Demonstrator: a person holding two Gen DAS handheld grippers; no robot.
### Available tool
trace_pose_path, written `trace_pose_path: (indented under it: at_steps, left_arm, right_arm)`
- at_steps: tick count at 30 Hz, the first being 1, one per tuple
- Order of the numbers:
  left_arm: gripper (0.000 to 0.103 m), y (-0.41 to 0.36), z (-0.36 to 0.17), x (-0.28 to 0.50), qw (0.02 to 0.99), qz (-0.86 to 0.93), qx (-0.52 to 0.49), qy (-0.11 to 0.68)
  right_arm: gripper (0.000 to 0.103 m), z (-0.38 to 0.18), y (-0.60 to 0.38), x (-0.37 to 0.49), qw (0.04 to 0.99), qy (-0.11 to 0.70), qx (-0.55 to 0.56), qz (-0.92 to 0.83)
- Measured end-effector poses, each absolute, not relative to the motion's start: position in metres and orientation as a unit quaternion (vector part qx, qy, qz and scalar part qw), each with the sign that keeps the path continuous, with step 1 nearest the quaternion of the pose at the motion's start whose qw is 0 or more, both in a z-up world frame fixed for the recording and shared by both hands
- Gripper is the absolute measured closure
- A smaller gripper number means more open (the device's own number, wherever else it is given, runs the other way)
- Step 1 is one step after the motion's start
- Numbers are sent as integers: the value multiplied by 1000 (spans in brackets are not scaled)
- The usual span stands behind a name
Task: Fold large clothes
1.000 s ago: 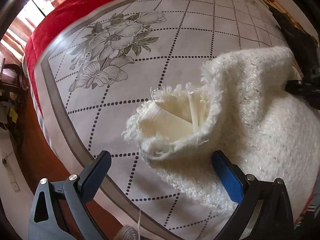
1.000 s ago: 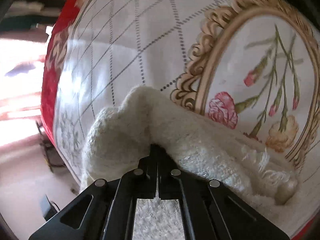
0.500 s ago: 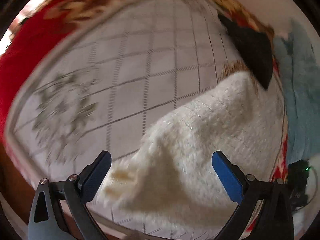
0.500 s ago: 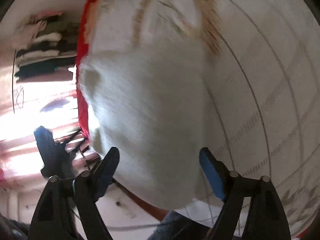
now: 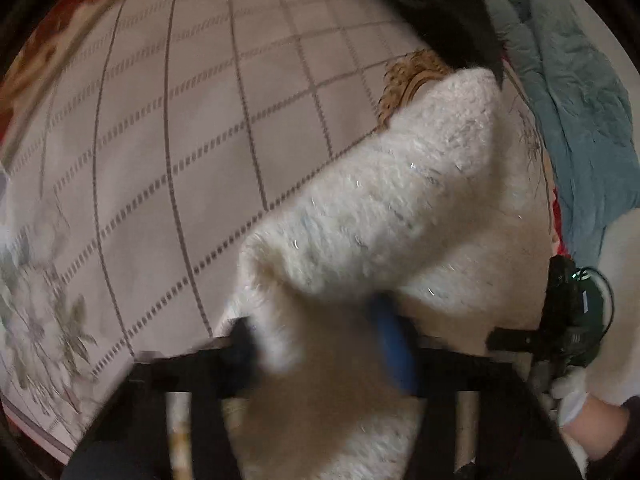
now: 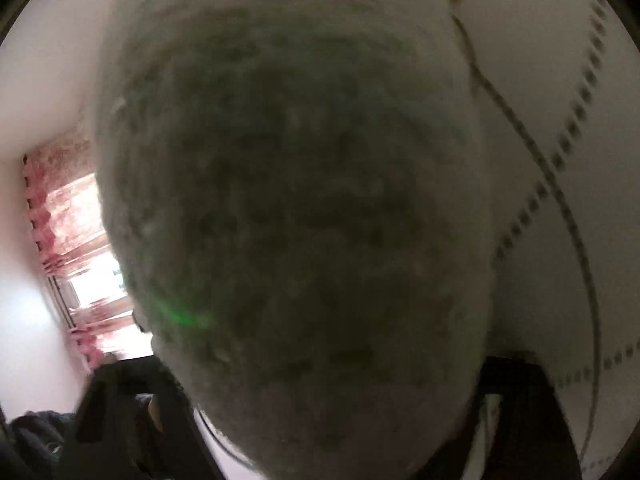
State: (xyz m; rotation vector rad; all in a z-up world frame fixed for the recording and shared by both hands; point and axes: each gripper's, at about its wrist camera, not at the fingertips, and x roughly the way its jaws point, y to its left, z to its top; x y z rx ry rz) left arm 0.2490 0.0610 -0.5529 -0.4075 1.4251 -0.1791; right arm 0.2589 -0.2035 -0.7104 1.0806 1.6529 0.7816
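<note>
Fuzzy cream sweater (image 5: 384, 216), thick looped knit w/ glinting threads, lies bunched on a bed cover (image 5: 168, 128) of smooth pale fabric printed w/ a dotted grid and grey flowers. Left gripper (image 5: 320, 344), blurred, sits at the sweater's near edge: a soft fold of knit lies between its dark finger and blue pad (image 5: 394, 344), jaws drawn in around it, but whether they actually clamp it can't be told thru the blur. Beyond the sweater's far tip: a black garment (image 5: 448, 12); to the sweater's right, crumpled teal cloth (image 5: 576, 112) and a gloved hand (image 5: 576, 396) on the other tool. In the right wrist view the sweater (image 6: 296, 216) fills the lens as a dim, rounded woolly mass; right gripper's (image 6: 320, 420) dark frame shows only at the sweater's lower edges, fingers hidden, jaw state can't tell. Pink curtain (image 6: 64, 216) left of the sweater.
</note>
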Motion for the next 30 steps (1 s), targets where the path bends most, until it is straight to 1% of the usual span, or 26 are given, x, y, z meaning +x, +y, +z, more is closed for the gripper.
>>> trace_pose_path:
  at_steps: [2,3,6,13,17,23,26,27,28,30]
  left_arm:
    - [84,65,-549,251,741,-83,-201,635]
    - [87,67,-544,253,746,-86,-205,628]
    - [89,70,-529,255,759,-91,-202,612]
    - [90,86,-480,266,787,-106,-196,575]
    - [90,100,-441,282,806,-109,-181,553]
    - [90,113,-400,339,827,-99,-169,526]
    - [90,115,-383,374,838,-90,-166,511]
    - [90,115,-374,390,843,-88,-167,504]
    - [90,116,-368,406,846,-86,-168,498]
    - [90,119,-360,428,852,-87,-170,487]
  right_arm:
    - [47,-704,-200,263,499,672,449,312]
    - [48,-699,-196,265,509,668,445,311]
    - [51,-686,-184,273,521,661,445,306]
    - [52,-640,-149,299,548,636,431,331]
    - [52,-613,-125,325,559,624,424,344]
    - [52,-579,-92,381,561,605,424,374]
    - [52,-561,-81,425,563,592,425,390]
    - [52,-553,-80,442,565,587,423,397]
    - [52,-542,-105,452,567,583,424,399]
    - [52,-529,-102,483,571,572,422,411]
